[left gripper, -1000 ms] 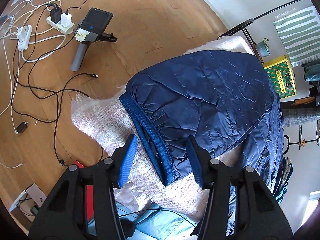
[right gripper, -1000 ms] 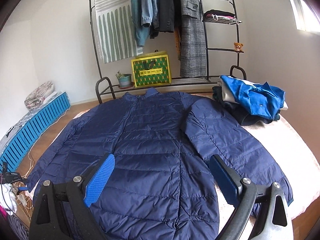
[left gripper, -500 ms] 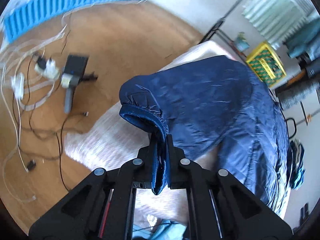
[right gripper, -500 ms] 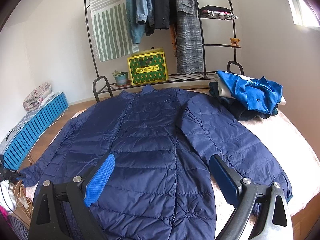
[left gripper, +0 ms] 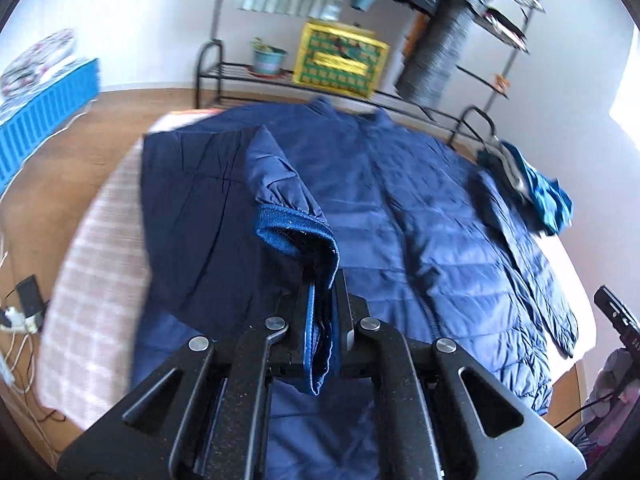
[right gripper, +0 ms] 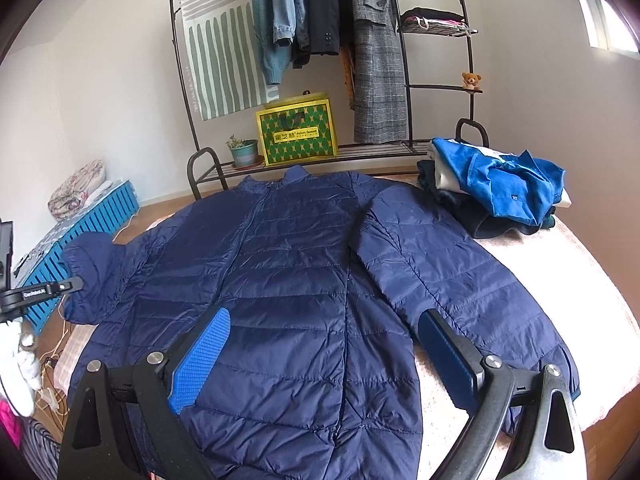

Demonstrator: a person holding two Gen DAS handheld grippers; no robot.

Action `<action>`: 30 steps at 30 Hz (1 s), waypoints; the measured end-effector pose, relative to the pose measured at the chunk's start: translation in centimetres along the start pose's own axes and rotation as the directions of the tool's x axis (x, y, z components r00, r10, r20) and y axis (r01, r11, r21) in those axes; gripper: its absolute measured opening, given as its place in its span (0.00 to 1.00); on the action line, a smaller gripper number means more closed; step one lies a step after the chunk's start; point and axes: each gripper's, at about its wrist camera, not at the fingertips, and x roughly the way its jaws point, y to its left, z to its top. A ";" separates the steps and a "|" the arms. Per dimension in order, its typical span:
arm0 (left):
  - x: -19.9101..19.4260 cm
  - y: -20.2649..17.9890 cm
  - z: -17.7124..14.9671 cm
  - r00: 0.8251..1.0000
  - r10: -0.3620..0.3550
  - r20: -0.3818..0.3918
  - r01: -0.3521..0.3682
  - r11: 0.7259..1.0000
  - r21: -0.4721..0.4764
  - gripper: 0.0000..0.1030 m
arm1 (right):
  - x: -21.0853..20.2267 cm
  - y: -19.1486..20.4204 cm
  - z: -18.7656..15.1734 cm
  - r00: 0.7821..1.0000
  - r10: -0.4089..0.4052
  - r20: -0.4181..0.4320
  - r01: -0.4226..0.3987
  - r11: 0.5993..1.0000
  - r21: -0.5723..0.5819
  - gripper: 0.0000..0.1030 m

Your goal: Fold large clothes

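A navy quilted puffer jacket (right gripper: 288, 280) lies front-up and spread on a pale blanket-covered bed (right gripper: 560, 280), collar toward the clothes rack. My left gripper (left gripper: 322, 300) is shut on the knit cuff of the jacket's left sleeve (left gripper: 296, 236) and holds it lifted above the jacket body (left gripper: 400, 220). That raised sleeve also shows at the left of the right wrist view (right gripper: 96, 268). My right gripper (right gripper: 324, 344) is open and empty, hovering over the jacket's lower front. The right sleeve (right gripper: 460, 272) lies flat.
A pile of folded blue and dark clothes (right gripper: 500, 188) sits at the bed's far right corner. A black clothes rack (right gripper: 360, 40) with hanging coats, a yellow box (right gripper: 298, 132) and a potted plant (right gripper: 242, 152) stands behind the bed. Cables and chargers (left gripper: 20, 312) lie on the wooden floor.
My left gripper closed on the sleeve cuff, lifted it off the bed edge and swung it over toward the jacket body. My right gripper stayed open over the jacket.
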 end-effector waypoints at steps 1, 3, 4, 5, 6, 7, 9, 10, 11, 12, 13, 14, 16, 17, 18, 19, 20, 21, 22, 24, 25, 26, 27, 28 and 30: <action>1.3 -1.2 0.0 1.000 -0.014 -0.023 0.014 1.000 0.011 0.04 | -0.1 -0.1 0.0 1.000 0.000 0.000 0.000 1.000 0.001 0.94; 3.5 -3.5 -0.6 0.998 -0.026 -0.063 0.028 0.999 0.034 0.04 | -0.2 -0.4 -0.1 1.000 0.004 -0.003 -0.004 1.000 -0.002 0.94; 4.4 -4.3 -0.8 0.996 -0.032 -0.083 0.036 0.998 0.043 0.04 | -0.2 -0.4 -0.1 1.000 0.004 -0.006 -0.004 1.000 -0.006 0.93; 5.2 -5.2 -1.1 0.994 -0.034 -0.102 0.040 0.997 0.060 0.04 | -0.2 -0.5 -0.2 1.000 0.004 -0.011 -0.004 1.000 -0.011 0.93; 5.7 -6.1 -1.4 0.994 -0.030 -0.108 0.038 0.997 0.073 0.05 | -0.2 -0.5 -0.3 1.000 0.005 -0.019 -0.005 1.000 -0.014 0.93; 6.1 -6.8 -1.6 0.993 -0.031 -0.117 0.041 0.995 0.087 0.05 | 0.0 -0.5 -0.4 1.000 0.009 -0.027 -0.010 1.000 -0.016 0.93; 6.7 -7.1 -1.7 0.988 -0.037 -0.148 0.053 0.993 0.102 0.14 | 0.3 -0.7 -0.6 0.998 0.017 -0.054 -0.017 1.000 -0.010 0.93; 6.7 -7.3 -1.7 0.986 -0.054 -0.160 0.072 0.992 0.105 0.18 | 0.5 -0.7 -0.5 0.997 0.030 -0.070 -0.031 1.000 0.000 0.93; 6.3 -7.2 -1.8 0.984 -0.075 -0.163 0.093 0.990 0.108 0.26 | 0.7 -0.8 -0.4 0.995 0.049 -0.084 -0.048 0.999 0.012 0.93; 5.7 -7.0 -1.7 0.984 -0.083 -0.160 0.101 0.988 0.113 0.37 | 0.9 -0.8 -0.2 0.993 0.065 -0.098 -0.063 0.998 0.021 0.93; 4.7 -6.8 -1.5 0.985 -0.087 -0.152 0.105 0.988 0.115 0.44 | 1.2 -0.7 0.1 0.990 0.080 -0.114 -0.078 0.997 0.026 0.93; 3.3 -6.2 -1.4 0.986 -0.104 -0.132 0.118 0.987 0.108 0.49 | 1.6 -0.4 0.4 0.987 0.095 -0.130 -0.092 0.995 0.026 0.93; 0.6 -4.8 -0.8 0.989 -0.130 -0.075 0.136 0.987 0.089 0.49 | 2.4 0.6 1.3 0.979 0.129 -0.158 -0.128 0.992 0.013 0.93; -0.7 -3.8 -0.5 0.992 -0.117 -0.039 0.119 0.990 0.079 0.49 | 2.9 1.3 1.7 0.974 0.149 -0.172 -0.150 0.989 0.008 0.93; -1.7 -2.8 -0.2 0.996 -0.092 -0.002 0.092 0.994 0.067 0.49 | 3.5 2.2 2.1 0.965 0.177 -0.194 -0.180 0.984 0.000 0.93; -2.7 -1.4 0.0 0.998 -0.059 0.035 0.057 0.997 0.048 0.49 | 4.4 3.3 2.5 0.951 0.211 -0.225 -0.218 0.976 -0.007 0.93; -3.4 -0.1 0.1 0.998 -0.030 0.061 0.028 0.999 0.027 0.49 | 5.3 4.4 2.7 0.937 0.240 -0.252 -0.250 0.968 -0.006 0.93; -4.0 1.7 0.1 0.996 0.007 0.089 -0.006 1.000 -0.006 0.49 | 6.3 5.4 2.8 0.924 0.265 -0.277 -0.274 0.962 0.005 0.93; -4.3 3.2 0.0 0.994 0.029 0.103 -0.025 0.999 -0.041 0.49 | 7.7 6.3 2.7 0.907 0.289 -0.307 -0.293 0.955 0.032 0.93; -4.6 6.1 -0.3 0.993 0.044 0.108 -0.030 0.991 -0.128 0.49 | 10.6 8.0 2.0 0.859 0.338 -0.384 -0.321 0.941 0.110 0.90; -4.5 7.1 -0.6 0.993 0.052 0.105 -0.034 0.986 -0.166 0.49 | 12.2 8.8 1.5 0.828 0.369 -0.422 -0.336 0.929 0.155 0.86; -4.4 8.0 -0.5 0.993 0.062 0.098 -0.043 0.981 -0.190 0.49 | 13.7 9.7 0.9 0.797 0.397 -0.455 -0.348 0.918 0.192 0.82; -4.2 8.6 -0.5 0.993 0.074 0.088 -0.055 0.978 -0.200 0.49 | 15.0 10.5 0.4 0.770 0.416 -0.483 -0.356 0.909 0.216 0.81; -4.2 8.9 -0.3 0.993 0.086 0.085 -0.069 0.979 -0.193 0.49 | 16.3 11.4 -0.2 0.750 0.422 -0.509 -0.353 0.907 0.232 0.81; -4.3 9.2 0.0 0.991 0.108 0.081 -0.092 0.980 -0.178 0.49 | 18.8 12.7 -1.2 0.720 0.420 -0.553 -0.329 0.908 0.261 0.80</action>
